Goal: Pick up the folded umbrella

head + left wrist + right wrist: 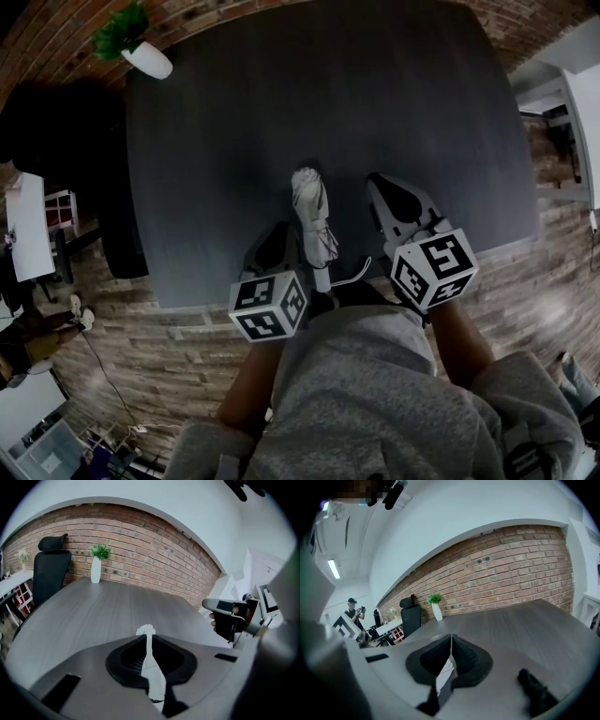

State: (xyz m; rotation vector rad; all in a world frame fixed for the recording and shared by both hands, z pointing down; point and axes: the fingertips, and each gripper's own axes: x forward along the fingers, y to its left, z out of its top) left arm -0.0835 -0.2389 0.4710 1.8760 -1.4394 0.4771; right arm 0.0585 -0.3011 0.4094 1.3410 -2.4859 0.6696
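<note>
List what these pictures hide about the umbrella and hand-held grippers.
Umbrella handle end: head view, lost in shadow by the grey sweater.
Left gripper view: the left hand-held gripper hides all but a white sliver, likely umbrella.
Right gripper view: white patch inside the right hand-held gripper, unidentifiable.

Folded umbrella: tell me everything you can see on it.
The folded umbrella is white to pale grey, its fabric creased and bunched round the shaft. It lies on the dark table near the front edge, pointing away from the person, rounded end far, slim handle near, a thin cord trailing right. The shut left tool is close against its left side; contact can't be confirmed. The right tool is apart from it.
</note>
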